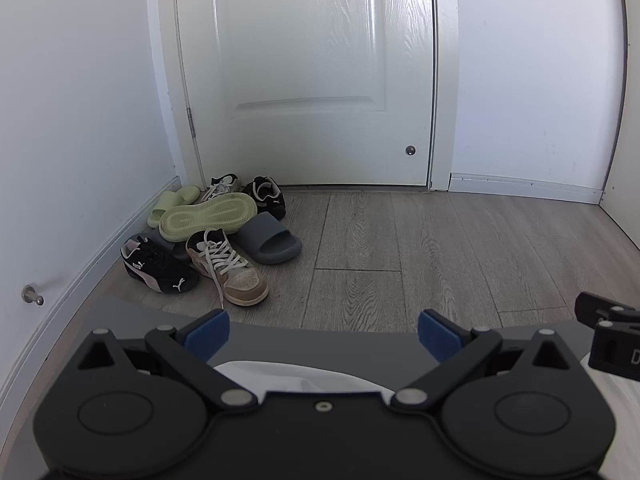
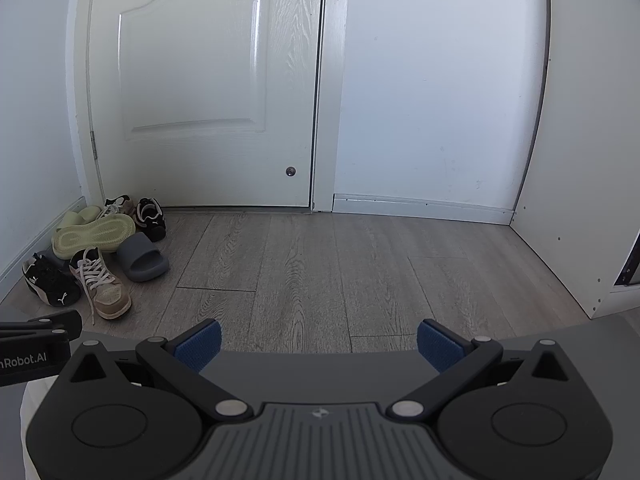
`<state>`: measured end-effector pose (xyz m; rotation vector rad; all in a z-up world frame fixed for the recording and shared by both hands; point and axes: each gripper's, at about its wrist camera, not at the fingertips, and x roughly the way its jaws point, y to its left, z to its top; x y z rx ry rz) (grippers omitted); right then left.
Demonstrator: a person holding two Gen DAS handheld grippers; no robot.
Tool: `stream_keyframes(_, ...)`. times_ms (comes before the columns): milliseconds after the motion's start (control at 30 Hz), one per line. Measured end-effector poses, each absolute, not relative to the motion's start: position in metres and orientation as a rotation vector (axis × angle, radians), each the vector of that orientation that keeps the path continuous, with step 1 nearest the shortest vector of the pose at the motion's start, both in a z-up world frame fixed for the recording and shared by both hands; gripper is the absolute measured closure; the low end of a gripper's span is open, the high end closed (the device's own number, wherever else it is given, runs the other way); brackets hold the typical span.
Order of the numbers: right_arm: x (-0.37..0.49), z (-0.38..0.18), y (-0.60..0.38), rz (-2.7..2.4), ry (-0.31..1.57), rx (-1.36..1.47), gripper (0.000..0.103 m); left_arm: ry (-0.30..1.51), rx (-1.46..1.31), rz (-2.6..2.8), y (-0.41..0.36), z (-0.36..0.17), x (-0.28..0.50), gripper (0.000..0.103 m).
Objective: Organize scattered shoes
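Against the door [image 1: 304, 72], shoes [image 1: 212, 232] lie heaped on the floor [image 1: 400, 240]. Left gripper [image 1: 323, 334] and right gripper [image 2: 319, 344]: jaws spread, empty.

Wood-grain grey plank floor [image 1: 400, 240]. White panelled door [image 1: 304, 60] with embossed grain pattern; white walls [image 2: 440, 80]. Black low sneaker [image 1: 158, 270] with white logo and pale pink panels. Beige-and-white laced high-top sneaker [image 1: 228, 266]. Slate-grey foam slide [image 1: 270, 242]. Pale green foam slide [image 1: 174, 201]. Upturned pale green patterned sole [image 1: 208, 216]. Gripper pads [image 1: 208, 336]: blue; gripper bodies: black.
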<state>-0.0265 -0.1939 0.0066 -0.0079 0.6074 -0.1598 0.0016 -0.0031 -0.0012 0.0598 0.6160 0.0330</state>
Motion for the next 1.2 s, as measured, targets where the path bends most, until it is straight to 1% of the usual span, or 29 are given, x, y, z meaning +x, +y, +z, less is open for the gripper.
stream_keyframes(733,-0.024,0.005,-0.199,-0.154,0.613,-0.01,0.0,0.619,0.064,0.027,-0.005,-0.003,0.004,0.001)
stream_keyframes(1200,0.01,-0.013,-0.197,-0.095,0.693,-0.005,0.0,0.657,-0.007,0.025,0.003,-0.019,0.039,0.001)
